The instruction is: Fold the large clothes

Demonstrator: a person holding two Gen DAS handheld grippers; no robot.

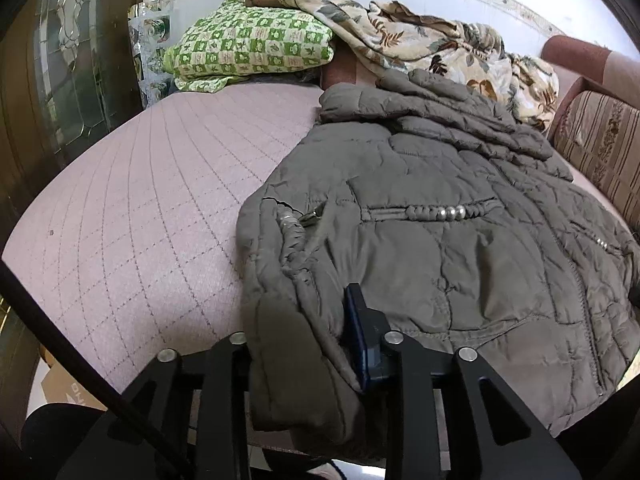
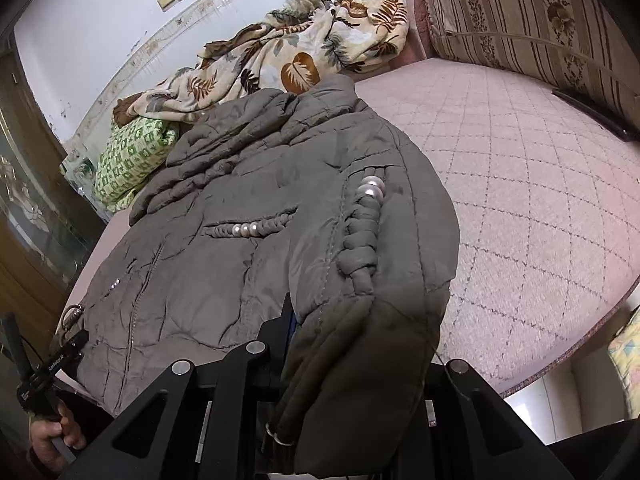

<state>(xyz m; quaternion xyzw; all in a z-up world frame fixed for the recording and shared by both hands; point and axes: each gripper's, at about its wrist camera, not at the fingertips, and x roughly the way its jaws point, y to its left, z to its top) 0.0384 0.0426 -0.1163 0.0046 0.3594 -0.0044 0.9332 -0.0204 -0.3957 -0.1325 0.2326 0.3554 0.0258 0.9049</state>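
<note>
Two grippers each have a near corner of the grey quilted jacket (image 1: 460, 248) pinched at its hem, one at either side. The left gripper (image 1: 316, 344) is clenched on a bunched fold of the hem's left end, with cloth packed against the blue pad (image 1: 360, 344). The right gripper (image 2: 316, 344) is likewise clamped on the hem's right end, and the fabric drapes over its jaws and hides one finger. Holding both bottom corners like this looks meant to let the lower half be lifted as one sheet and carried up over the chest, which I judge to be the fold in hand.

The jacket lies front-up on the pink quilted bed (image 1: 140, 200), toward its near edge. Its long axis runs away from the person: hem nearest, collar (image 1: 360, 100) pointing at the far wall, where it nearly reaches the floral blanket (image 1: 420, 40) and the green checked pillow (image 1: 248, 44). Pearl-trimmed pocket slits (image 1: 432, 213) cross the front. A person's hand (image 2: 56, 428) grips the other tool's handle at the right view's lower left
</note>
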